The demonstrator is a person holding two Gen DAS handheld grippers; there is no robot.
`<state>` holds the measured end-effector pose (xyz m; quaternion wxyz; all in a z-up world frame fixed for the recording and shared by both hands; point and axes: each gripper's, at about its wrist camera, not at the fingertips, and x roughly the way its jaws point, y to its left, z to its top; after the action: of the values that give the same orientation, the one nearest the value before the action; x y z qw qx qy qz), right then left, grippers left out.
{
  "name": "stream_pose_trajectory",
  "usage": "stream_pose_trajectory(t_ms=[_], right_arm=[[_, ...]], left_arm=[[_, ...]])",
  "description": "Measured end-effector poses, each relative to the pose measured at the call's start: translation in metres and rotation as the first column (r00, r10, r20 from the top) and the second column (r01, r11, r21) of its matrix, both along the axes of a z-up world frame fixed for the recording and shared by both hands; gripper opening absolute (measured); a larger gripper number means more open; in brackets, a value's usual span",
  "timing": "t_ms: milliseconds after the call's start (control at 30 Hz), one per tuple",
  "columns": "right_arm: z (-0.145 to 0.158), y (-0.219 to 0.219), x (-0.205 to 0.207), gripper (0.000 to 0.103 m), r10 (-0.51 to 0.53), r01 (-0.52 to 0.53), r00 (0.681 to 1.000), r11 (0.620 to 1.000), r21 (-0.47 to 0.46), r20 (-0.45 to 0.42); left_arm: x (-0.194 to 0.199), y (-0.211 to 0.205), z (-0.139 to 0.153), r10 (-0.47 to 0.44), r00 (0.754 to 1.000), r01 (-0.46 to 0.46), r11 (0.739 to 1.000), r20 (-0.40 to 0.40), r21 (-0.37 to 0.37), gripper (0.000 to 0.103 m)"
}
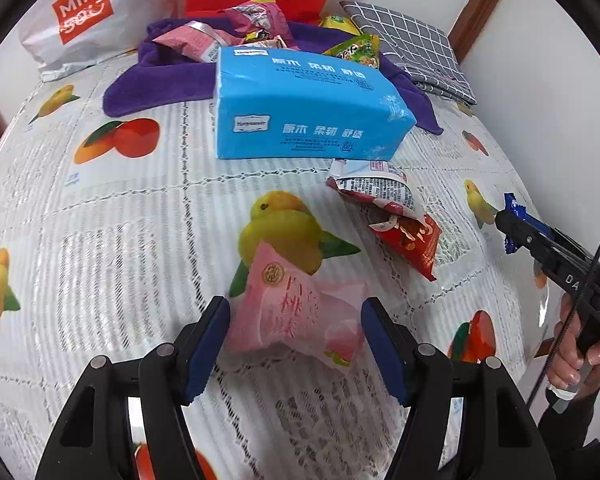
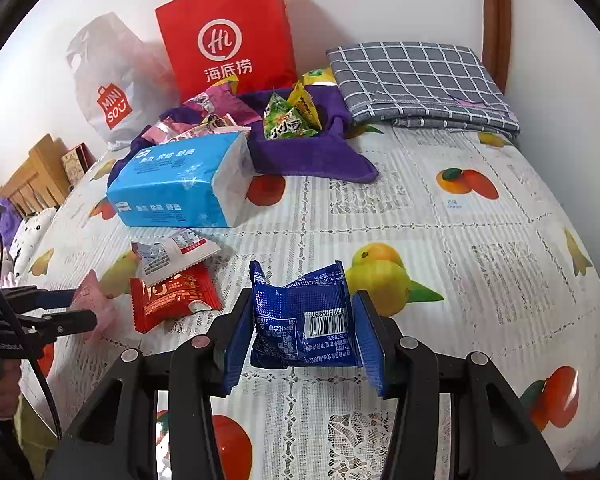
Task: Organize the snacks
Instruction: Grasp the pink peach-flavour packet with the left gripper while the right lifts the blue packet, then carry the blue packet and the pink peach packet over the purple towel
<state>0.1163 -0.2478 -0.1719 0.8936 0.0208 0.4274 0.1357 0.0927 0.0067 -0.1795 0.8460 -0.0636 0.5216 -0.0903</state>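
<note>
My left gripper (image 1: 296,322) is closed on a pink peach snack packet (image 1: 300,312), held just above the tablecloth; it also shows in the right wrist view (image 2: 94,304). My right gripper (image 2: 302,320) is closed on a blue snack packet (image 2: 302,320), barcode side up; it shows at the right in the left wrist view (image 1: 514,216). A red packet (image 1: 410,236) and a white-backed packet (image 1: 374,188) lie between them, also in the right wrist view (image 2: 172,296). More snacks (image 2: 288,116) sit on a purple towel (image 2: 308,156) at the back.
A blue tissue pack (image 1: 304,108) lies in front of the towel. A red paper bag (image 2: 228,32) and a white Miniso bag (image 2: 108,80) lean on the wall. A folded grey checked cloth (image 2: 416,80) lies back right. A fruit-print cloth (image 2: 460,260) covers the table.
</note>
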Motion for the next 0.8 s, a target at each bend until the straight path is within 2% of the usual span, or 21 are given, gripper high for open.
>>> stream_pose_trajectory(t_ms=[67,167,233,533,800], right_arm=[[-0.001,0.000,0.000,0.049,-0.005,0.005,1.000,1.000,-0.001,-0.004],[-0.003,-0.002,-0.001,0.049,-0.012,0.012,1.000,1.000,0.004,-0.011],[-0.004,-0.003,-0.001,0.049,-0.017,0.018,1.000,1.000,0.006,-0.011],[-0.006,0.001,0.003,0.049,-0.026,0.026,0.999,1.000,0.006,-0.024],[0.011,0.011,0.005,0.048,-0.020,0.020,1.000,1.000,-0.002,0.001]], left_arm=[[0.003,-0.005,0.000,-0.009,1.000,0.009,1.000,0.023,0.030,0.064],[0.006,-0.011,-0.001,-0.019,0.999,0.017,0.997,0.035,0.081,0.054],[0.006,-0.012,-0.001,-0.033,0.998,0.029,0.995,0.044,0.095,0.052],[-0.002,0.004,0.004,-0.012,0.998,0.010,0.999,0.054,0.046,0.050],[-0.006,0.016,0.020,0.005,0.997,-0.005,1.000,0.079,0.003,0.050]])
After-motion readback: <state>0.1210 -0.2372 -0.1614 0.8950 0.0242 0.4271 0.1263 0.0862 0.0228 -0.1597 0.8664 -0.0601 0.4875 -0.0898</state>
